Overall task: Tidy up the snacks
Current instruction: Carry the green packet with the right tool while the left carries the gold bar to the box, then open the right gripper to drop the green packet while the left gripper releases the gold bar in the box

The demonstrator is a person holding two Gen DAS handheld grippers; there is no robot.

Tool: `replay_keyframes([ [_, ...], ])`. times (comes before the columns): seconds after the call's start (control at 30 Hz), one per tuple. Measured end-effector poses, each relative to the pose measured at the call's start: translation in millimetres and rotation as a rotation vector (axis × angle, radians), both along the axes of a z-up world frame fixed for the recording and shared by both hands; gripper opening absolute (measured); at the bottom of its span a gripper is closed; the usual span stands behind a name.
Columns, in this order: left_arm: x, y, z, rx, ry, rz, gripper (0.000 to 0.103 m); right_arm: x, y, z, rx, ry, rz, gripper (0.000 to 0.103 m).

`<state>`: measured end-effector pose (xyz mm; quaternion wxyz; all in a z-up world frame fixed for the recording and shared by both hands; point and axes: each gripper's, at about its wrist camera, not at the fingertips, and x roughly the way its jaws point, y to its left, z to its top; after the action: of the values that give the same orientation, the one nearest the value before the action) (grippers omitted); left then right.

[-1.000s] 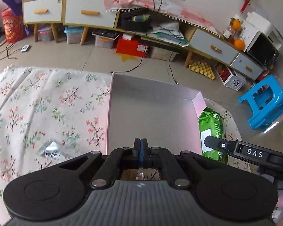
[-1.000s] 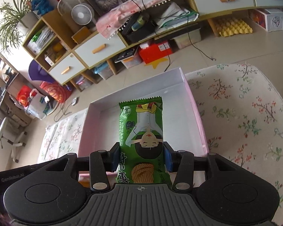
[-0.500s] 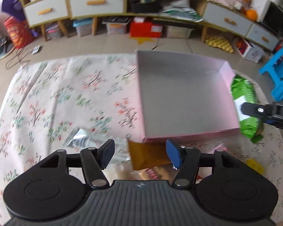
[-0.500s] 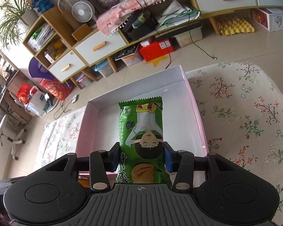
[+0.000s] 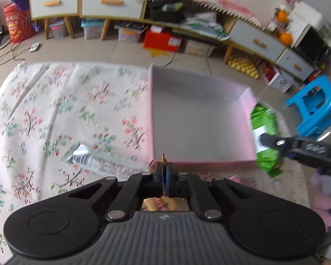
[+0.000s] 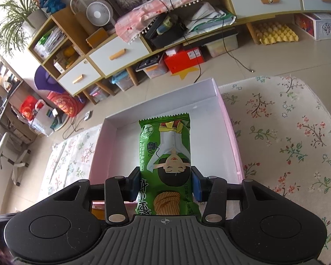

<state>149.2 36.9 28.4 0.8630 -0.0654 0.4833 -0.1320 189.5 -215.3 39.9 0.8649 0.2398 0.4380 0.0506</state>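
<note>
Holding my left gripper (image 5: 164,172) pinched tight on a gold packet (image 5: 164,203) near the pink box (image 5: 200,119), my right gripper (image 6: 164,184) clamping the green snack pack (image 6: 165,154) over it; box empty, silver packet (image 5: 86,158) waiting on the cloth

A green snack packet (image 6: 165,154) bears a cartoon figure and pale lettering. The box (image 5: 247,161) is pink outside, grey-white inside. The cloth (image 5: 55,110) is cream with red and green blossom sprigs. A silver wrapper (image 5: 83,156) lies on it.

Bare box (image 6: 165,101) floor; silver packet (image 5: 86,158) just left
</note>
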Motion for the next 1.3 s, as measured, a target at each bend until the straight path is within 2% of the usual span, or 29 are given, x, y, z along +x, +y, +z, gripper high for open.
replay_keyframes([
  [0.17, -1.4, -2.3, 32.3, -0.055, -0.072, -0.012, 0.0, 2.9, -4.8, -0.7, 0.012, -0.011, -0.019, 0.044],
  [0.3, 8.6, -9.8, 39.3, -0.084, -0.127, 0.001, 0.0, 6.2, -8.0, -5.1, 0.016, -0.021, -0.034, 0.044],
  [0.47, 27.2, -21.5, 14.1, -0.102, -0.153, 0.02, 0.0, 9.5, -13.7, -15.8, 0.003, -0.033, -0.071, 0.045],
  [0.67, 42.7, -25.6, -25.3, -0.096, -0.098, 0.036, 0.001, 13.6, -17.2, -28.4, -0.025, -0.031, -0.088, 0.045],
  [0.9, 50.8, -27.8, -44.5, -0.047, -0.063, 0.048, 0.003, 17.9, -16.5, -35.5, -0.032, -0.033, -0.091, 0.045],
  [1.03, 48.0, -33.4, -49.3, -0.015, -0.062, 0.011, 0.004, 17.4, -12.3, -34.7, -0.046, -0.041, -0.079, 0.046],
  [1.1, 44.9, -35.4, -49.1, 0.004, -0.079, 0.0, 0.02, 17.0, -12.3, -33.6, -0.037, -0.049, -0.074, 0.046],
  [1.17, 41.4, -36.7, -47.1, 0.015, -0.099, -0.013, 0.031, 17.6, -13.2, -31.4, -0.022, -0.044, -0.076, 0.051],
  [1.23, 39.1, -36.6, -45.8, 0.022, -0.097, -0.032, 0.036, 17.0, -13.6, -29.8, -0.009, -0.046, -0.072, 0.056],
  [1.3, 37.2, -37.7, -44.7, 0.03, -0.097, -0.042, 0.045, 16.9, -12.6, -28.8, -0.012, -0.04, -0.064, 0.056],
])
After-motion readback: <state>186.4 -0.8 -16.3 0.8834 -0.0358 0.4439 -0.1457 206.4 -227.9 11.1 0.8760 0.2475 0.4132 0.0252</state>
